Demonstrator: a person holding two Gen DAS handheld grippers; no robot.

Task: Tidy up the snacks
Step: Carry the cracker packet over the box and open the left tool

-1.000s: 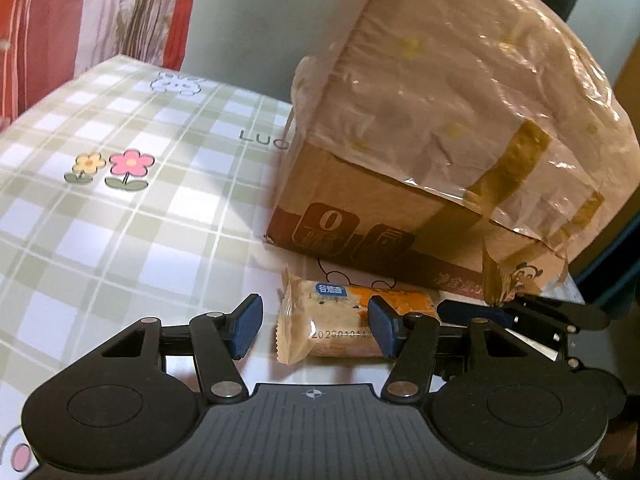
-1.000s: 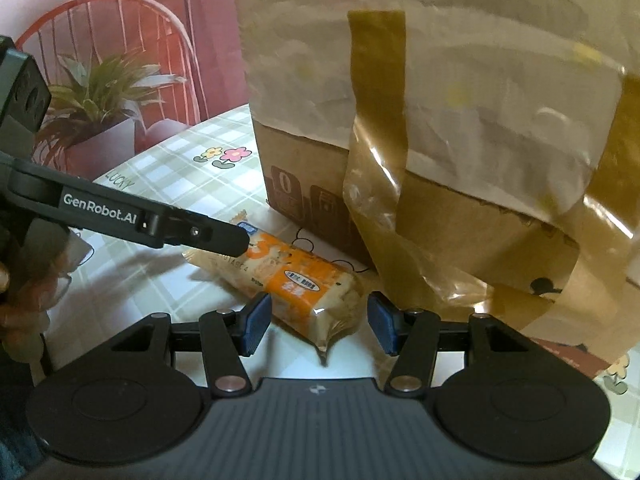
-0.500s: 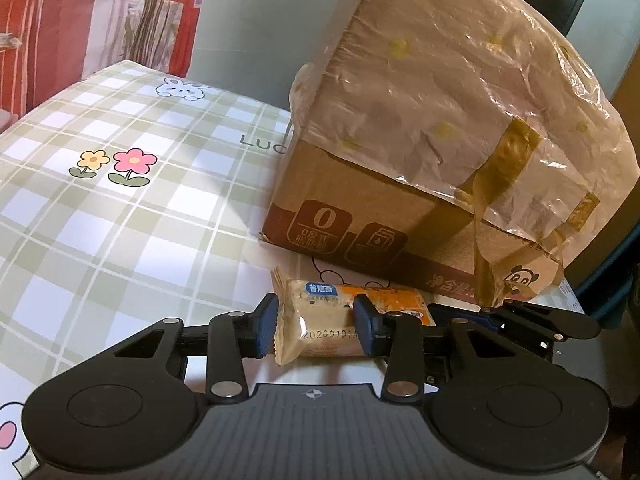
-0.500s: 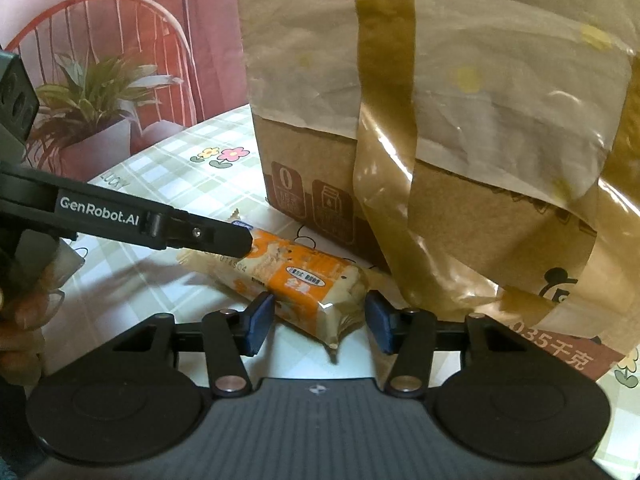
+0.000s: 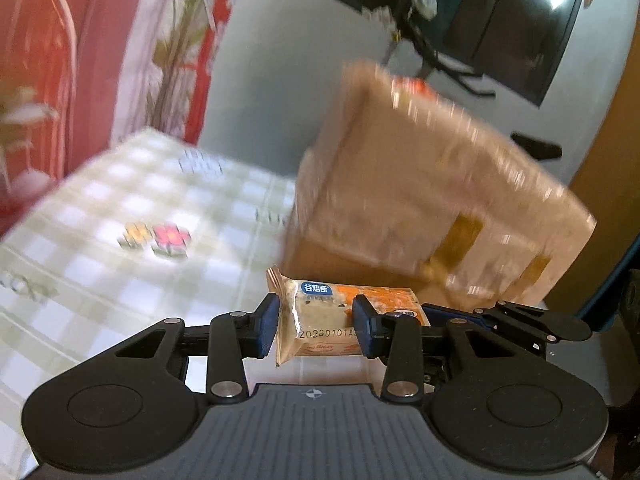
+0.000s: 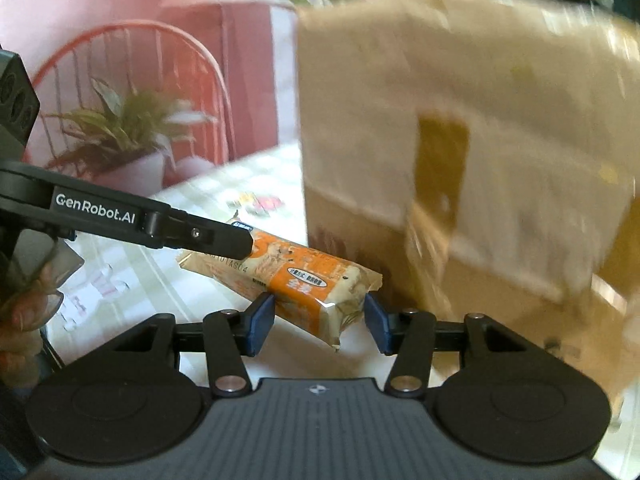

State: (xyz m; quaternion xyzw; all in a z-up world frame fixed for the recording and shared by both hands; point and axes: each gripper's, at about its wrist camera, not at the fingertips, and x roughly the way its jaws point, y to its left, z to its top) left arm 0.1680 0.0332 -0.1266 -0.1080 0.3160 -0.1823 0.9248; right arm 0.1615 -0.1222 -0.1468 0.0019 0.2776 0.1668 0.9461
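An orange and beige wrapped snack bar (image 5: 320, 316) is held up off the checked tablecloth. My left gripper (image 5: 316, 326) is shut on its beige end. In the right wrist view the snack bar (image 6: 304, 280) stretches from the left gripper's finger (image 6: 216, 238) to my right gripper (image 6: 318, 322), whose blue pads flank its other end; they look closed on it. The taped cardboard box (image 5: 432, 200) stands just behind the bar, and it also shows in the right wrist view (image 6: 480, 160).
The tablecloth (image 5: 120, 248) with flower prints spreads to the left. A potted plant (image 6: 124, 140) and a red wire chair (image 6: 132, 64) stand beyond the table. A dark screen (image 5: 500, 20) hangs on the far wall.
The left gripper closed on the snack bar's end, then both grippers lifted the bar off the table. The views now sit higher and are blurred by motion.
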